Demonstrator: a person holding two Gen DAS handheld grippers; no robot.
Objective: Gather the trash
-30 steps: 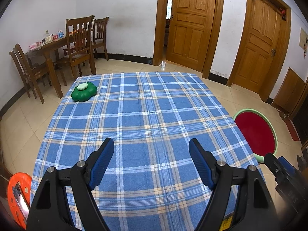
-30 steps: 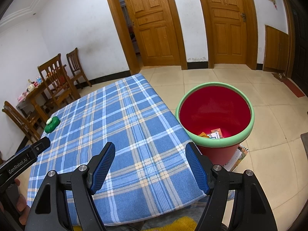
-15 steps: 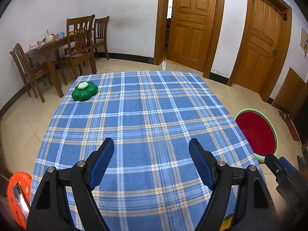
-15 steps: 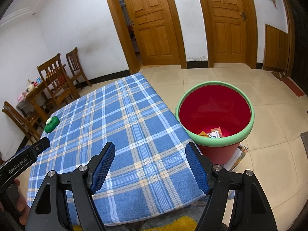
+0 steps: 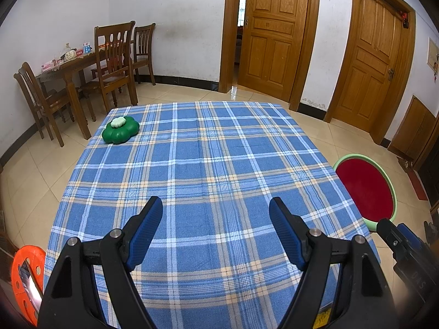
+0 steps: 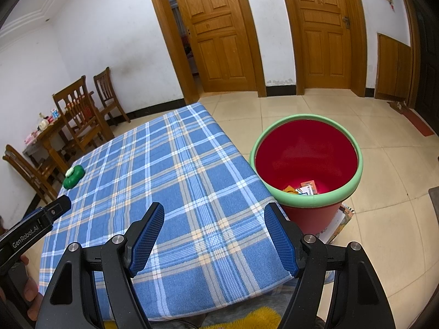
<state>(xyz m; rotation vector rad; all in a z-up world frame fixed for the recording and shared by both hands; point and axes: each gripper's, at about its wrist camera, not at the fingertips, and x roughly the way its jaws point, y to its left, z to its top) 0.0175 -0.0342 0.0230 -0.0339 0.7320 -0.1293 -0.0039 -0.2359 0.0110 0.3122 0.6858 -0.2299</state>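
While both tools hang above the near edge of the table, I see my left gripper [image 5: 215,213] with its blue pads spread wide and nothing between them, only the blue plaid tablecloth [image 5: 203,164] below. My right gripper [image 6: 214,219] is spread just as wide and also holds nothing; its left pad sits over the cloth, and its right pad lines up with the table's right edge.

Ahead and to the right of my right gripper stands the trash bin [image 6: 354,181], a red bucket with a pale green rim, on the tiled floor just beside the table's right edge. At its bottom I make out a few scraps of trash [image 6: 304,189], orange and white wrappers or cartons; I cannot read them. From the left wrist view the same bin [image 5: 392,189] shows far right of the left gripper, partly behind the table edge, with the tip of the right gripper [image 5: 403,246] below it.

Far ahead and left of my left gripper, near the far left corner of the cloth, lies a green flower-shaped object [image 5: 120,132] with a small pale piece on top. It is well apart from both grippers. The right wrist view shows it [image 6: 73,176] far left too, above the tip of the left gripper [image 6: 41,219].

Beyond the table stand wooden chairs [image 5: 115,63] and two wooden doors [image 5: 271,35].
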